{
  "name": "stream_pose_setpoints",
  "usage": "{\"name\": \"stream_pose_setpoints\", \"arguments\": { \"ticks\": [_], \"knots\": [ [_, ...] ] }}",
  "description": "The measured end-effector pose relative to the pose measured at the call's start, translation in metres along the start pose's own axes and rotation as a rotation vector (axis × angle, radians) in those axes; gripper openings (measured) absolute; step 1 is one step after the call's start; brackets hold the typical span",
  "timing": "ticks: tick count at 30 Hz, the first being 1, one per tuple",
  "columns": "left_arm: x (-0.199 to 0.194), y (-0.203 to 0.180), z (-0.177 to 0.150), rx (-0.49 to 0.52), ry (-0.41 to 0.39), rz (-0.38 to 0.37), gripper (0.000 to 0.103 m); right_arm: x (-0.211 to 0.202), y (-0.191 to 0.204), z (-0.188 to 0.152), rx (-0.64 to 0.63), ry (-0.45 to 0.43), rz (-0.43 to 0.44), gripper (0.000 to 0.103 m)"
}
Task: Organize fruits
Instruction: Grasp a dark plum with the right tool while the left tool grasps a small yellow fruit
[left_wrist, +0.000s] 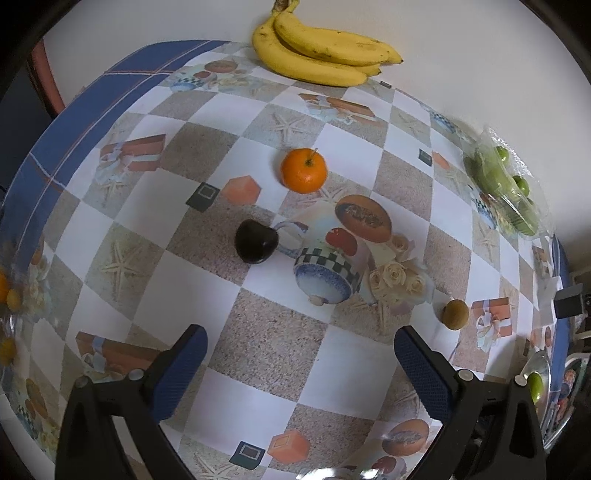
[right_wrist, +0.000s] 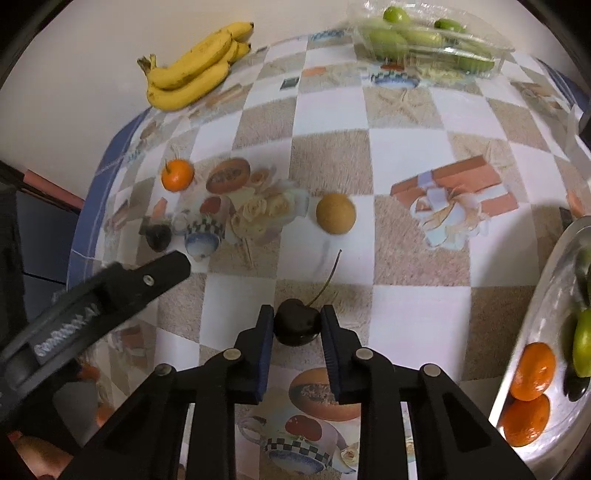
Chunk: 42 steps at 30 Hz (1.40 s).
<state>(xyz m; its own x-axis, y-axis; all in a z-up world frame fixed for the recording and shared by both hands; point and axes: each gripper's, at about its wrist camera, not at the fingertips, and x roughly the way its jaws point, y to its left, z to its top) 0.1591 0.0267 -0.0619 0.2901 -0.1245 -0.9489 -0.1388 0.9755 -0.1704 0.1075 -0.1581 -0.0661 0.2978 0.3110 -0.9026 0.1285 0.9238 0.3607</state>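
Note:
In the right wrist view my right gripper (right_wrist: 297, 321) is shut on a dark cherry (right_wrist: 296, 325) whose long stem curves up and away over the tablecloth. My left gripper (left_wrist: 301, 345) hangs open above the cloth with nothing between its fingers; one of its black fingers (right_wrist: 155, 275) shows at the left of the right wrist view. A second dark cherry (left_wrist: 256, 242) lies ahead of the left gripper, with an orange mandarin (left_wrist: 303, 170) beyond it. A round brown fruit (right_wrist: 335, 213) lies beyond the held cherry. A bunch of bananas (left_wrist: 321, 51) rests at the far edge.
A shiny tray (right_wrist: 532, 332) at the right edge holds mandarins (right_wrist: 533, 371) and green fruit. A clear plastic box of green fruit (right_wrist: 428, 40) sits at the far side by the pale wall. The patterned tablecloth (left_wrist: 280, 343) has a blue border at the left.

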Motion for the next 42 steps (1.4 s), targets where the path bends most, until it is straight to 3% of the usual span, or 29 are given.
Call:
{"name": "stream_pose_setpoints", "arguments": {
  "ticks": [4, 12, 21, 28, 39, 42],
  "knots": [
    [0.0, -0.007, 0.0, 0.011, -0.008, -0.034, 0.101, -0.009, -0.016, 0.003, 0.038, -0.028, -0.014, 0.026],
    [0.003, -0.028, 0.003, 0.038, -0.008, -0.124, 0.089, -0.026, -0.065, 0.006, 0.17, -0.068, 0.003, 0.026],
    [0.019, -0.076, 0.006, 0.113, 0.002, -0.234, 0.078, -0.034, -0.087, 0.009, 0.22, -0.089, 0.019, 0.026],
    [0.034, -0.101, 0.01, 0.162, 0.016, -0.25, 0.063, -0.033, -0.094, 0.011, 0.233, -0.091, 0.023, 0.026],
    [0.046, -0.116, 0.008, 0.201, 0.024, -0.239, 0.03, -0.034, -0.097, 0.011, 0.241, -0.092, 0.024, 0.026],
    [0.045, -0.116, 0.007, 0.198, 0.025, -0.237, 0.027, -0.035, -0.098, 0.01, 0.243, -0.098, 0.028, 0.026]
  ]
}}
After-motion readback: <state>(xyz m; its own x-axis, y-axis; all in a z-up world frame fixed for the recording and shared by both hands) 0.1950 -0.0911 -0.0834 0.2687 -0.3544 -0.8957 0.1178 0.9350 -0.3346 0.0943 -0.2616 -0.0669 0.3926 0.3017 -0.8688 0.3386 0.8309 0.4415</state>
